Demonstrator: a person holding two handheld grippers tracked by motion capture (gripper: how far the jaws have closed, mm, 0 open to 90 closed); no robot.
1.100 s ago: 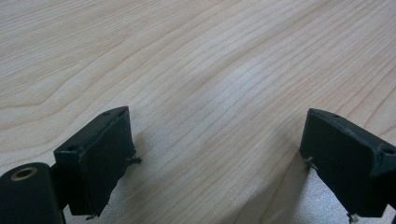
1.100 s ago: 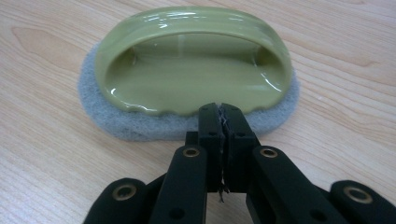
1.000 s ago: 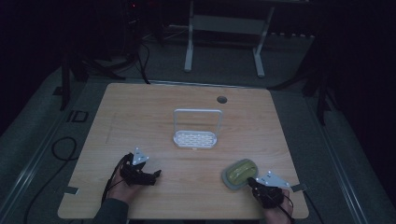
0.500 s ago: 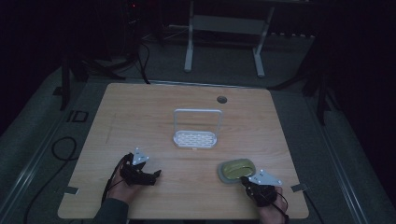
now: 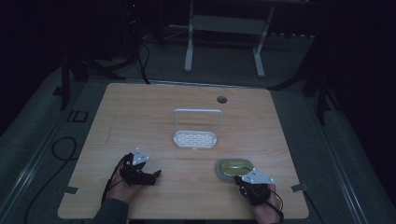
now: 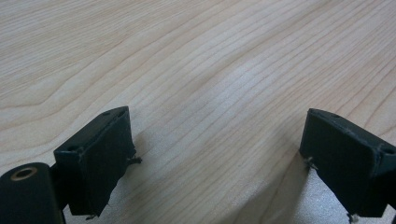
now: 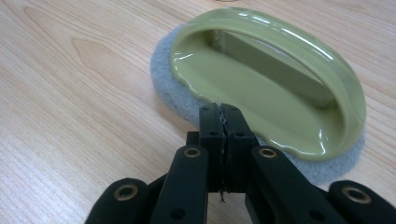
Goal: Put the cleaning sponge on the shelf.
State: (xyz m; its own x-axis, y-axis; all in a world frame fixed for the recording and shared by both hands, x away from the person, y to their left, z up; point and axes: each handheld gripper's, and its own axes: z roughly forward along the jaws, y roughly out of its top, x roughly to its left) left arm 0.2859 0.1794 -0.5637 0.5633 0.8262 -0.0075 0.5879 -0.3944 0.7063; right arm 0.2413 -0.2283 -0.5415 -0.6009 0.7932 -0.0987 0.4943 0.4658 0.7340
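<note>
Wooden table (image 5: 154, 116): right gripper (image 7: 223, 122) jaws pressed together, seemingly touching the green scrubber (image 7: 266, 79); left gripper (image 6: 215, 154) jaws apart.

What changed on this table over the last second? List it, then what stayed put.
The right gripper, jaws shut and pressed against the olive scrubber, slid leftward in the high view, and the scrubber moved left with it, toward the table's middle. Whether the jaws pinch its rim is unclear. The left gripper, jaws open, the white rack and the table stayed as they were.
</note>
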